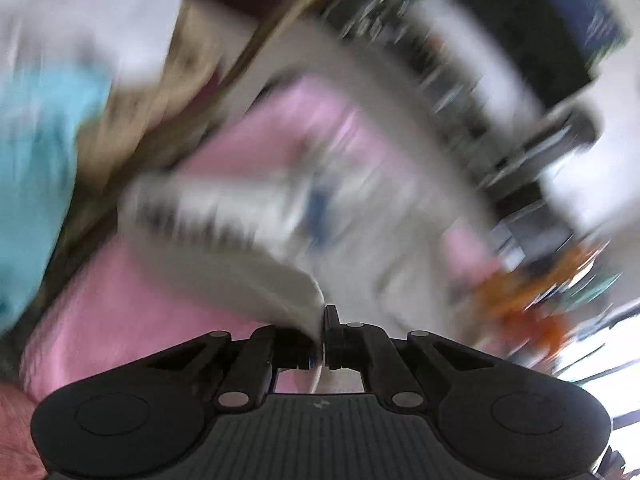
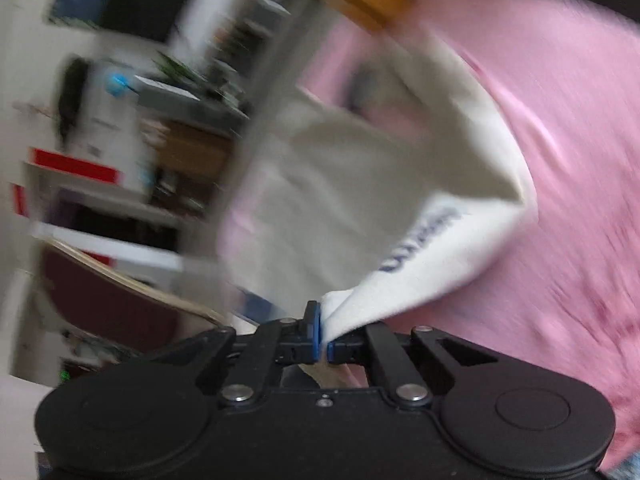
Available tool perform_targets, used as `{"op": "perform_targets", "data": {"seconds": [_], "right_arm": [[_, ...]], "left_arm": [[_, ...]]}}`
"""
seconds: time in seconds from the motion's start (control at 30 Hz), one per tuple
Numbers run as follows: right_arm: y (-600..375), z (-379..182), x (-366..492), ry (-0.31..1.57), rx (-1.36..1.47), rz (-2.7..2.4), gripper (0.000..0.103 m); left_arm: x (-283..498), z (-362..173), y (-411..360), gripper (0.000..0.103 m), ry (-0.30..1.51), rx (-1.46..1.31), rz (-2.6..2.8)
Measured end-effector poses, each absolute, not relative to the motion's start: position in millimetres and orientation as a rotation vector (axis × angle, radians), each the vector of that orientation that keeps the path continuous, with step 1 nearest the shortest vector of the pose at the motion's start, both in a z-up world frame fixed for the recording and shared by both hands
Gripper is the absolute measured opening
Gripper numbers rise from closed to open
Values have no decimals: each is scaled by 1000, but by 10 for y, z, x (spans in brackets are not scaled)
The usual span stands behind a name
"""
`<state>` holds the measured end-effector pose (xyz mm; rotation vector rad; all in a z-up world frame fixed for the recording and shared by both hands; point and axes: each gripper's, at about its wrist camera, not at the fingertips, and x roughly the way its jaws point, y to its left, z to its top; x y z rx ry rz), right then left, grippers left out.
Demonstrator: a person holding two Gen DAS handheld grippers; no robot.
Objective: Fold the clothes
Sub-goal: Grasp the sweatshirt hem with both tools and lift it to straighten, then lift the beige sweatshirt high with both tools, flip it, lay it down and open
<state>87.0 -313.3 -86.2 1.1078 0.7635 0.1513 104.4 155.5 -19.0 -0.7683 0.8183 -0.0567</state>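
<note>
A white garment (image 1: pixel 248 248) with blue lettering hangs lifted over a pink cover (image 1: pixel 112 312). My left gripper (image 1: pixel 323 340) is shut on one edge of the cloth, which rises from its tips to the upper left. In the right wrist view the same white garment (image 2: pixel 360 184) stretches up from my right gripper (image 2: pixel 323 336), which is shut on a pinched corner beside the blue print (image 2: pixel 424 240). The pink cover (image 2: pixel 560 160) lies under and to the right of it. Both views are heavily blurred.
A turquoise cloth (image 1: pixel 36 168) and a beige cloth (image 1: pixel 132 120) lie to the left on the pink cover. Shelves with boxes and clutter (image 2: pixel 100 152) stand at the left of the right wrist view. An orange thing (image 1: pixel 528 304) shows blurred at the right.
</note>
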Motion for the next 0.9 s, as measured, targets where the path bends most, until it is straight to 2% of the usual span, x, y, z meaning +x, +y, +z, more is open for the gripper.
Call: {"op": "perform_targets", "data": {"seconds": [0.17,0.27,0.4,0.53,0.67,0.77,0.9], "right_arm": [[-3260,630,406,437,1054,312,2],[-3261,1384,-48,286,933,339,2],[-3349,2066,-684,115,880,398,2],[-3390,2504,-1198,16,781,427,2],[-3291,2726,-1289,0,724,428,2],[-3188,2719,-1043,41,685,400,2],[-2971,2466,-269,195,646,310,2]], "left_arm": [[565,1213,1729,2,491,-864,-275],[172,1769,1711,2,341,-852,-380],[-361,2348,1706,2,164,-825,-505],[-647,2508,1753,0,123,-854,-577],[-545,2487,1771,0,182,-857,-563],[-358,2407,1711,0,231,-820,-503],[340,2071,1665,0,378,-791,-371]]}}
